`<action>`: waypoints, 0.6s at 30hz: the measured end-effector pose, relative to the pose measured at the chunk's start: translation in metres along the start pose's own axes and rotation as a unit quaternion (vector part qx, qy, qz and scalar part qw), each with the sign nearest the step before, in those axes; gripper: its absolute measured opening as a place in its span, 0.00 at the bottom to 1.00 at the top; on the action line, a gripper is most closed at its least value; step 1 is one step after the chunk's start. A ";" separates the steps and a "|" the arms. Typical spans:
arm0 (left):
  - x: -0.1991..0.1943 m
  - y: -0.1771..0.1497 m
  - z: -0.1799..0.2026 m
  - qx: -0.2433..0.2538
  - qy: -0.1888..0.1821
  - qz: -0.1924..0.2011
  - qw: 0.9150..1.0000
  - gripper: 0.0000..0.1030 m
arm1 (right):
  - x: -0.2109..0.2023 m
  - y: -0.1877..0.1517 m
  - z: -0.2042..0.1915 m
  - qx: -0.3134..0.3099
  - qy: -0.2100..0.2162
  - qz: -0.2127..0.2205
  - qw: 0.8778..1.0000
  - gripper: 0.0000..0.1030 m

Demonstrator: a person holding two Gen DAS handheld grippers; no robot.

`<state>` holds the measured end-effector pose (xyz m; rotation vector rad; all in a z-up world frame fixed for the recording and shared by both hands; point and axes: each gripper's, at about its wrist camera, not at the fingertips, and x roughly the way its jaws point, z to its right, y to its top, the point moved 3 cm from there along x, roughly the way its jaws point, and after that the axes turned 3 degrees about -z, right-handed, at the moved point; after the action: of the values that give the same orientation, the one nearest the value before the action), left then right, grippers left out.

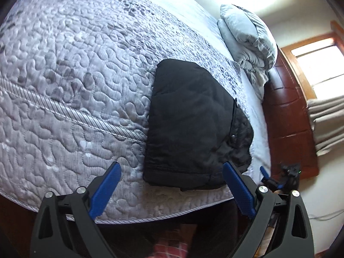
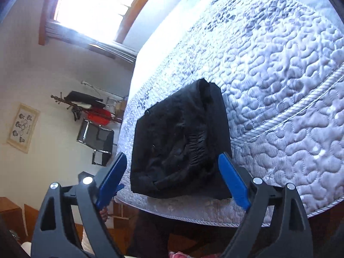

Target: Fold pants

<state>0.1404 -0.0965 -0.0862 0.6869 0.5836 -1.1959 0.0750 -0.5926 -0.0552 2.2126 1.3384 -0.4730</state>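
Observation:
The black pants [image 1: 189, 126] lie folded into a compact bundle on the grey quilted bedspread [image 1: 71, 81], near the bed's front edge. My left gripper [image 1: 172, 172] is open and empty, held just short of the bundle's near edge. In the right wrist view the same pants [image 2: 180, 142] lie ahead of my right gripper [image 2: 173, 165], which is open and empty, with its blue fingers [image 2: 233, 180] on either side of the bundle's near end, above the quilt [image 2: 279, 75]. The right gripper's tip also shows in the left wrist view [image 1: 265, 173].
A folded grey blanket [image 1: 247, 40] sits at the far end of the bed by a wooden headboard [image 1: 288, 120]. Windows [image 2: 96, 6] glare brightly. A black chair [image 2: 96, 139] and a coat rack [image 2: 86, 107] stand beyond the bed. The bed edge [image 1: 172, 212] runs just ahead of the fingers.

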 end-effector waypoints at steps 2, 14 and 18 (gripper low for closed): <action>0.000 0.003 -0.007 -0.011 -0.007 -0.003 1.000 0.93 | -0.001 0.000 0.007 0.001 -0.003 -0.003 1.000 0.86; 0.054 0.024 -0.036 -0.045 -0.111 -0.123 0.985 0.93 | 0.027 -0.008 0.048 0.069 0.052 -0.044 0.995 0.86; 0.076 0.036 -0.039 -0.047 -0.138 -0.145 0.979 0.93 | 0.038 -0.006 0.059 0.081 0.052 -0.056 0.994 0.87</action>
<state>0.1937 -0.1080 -0.1615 0.3518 0.5129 -1.4951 0.0848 -0.5979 -0.1247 2.3302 1.5342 -0.5303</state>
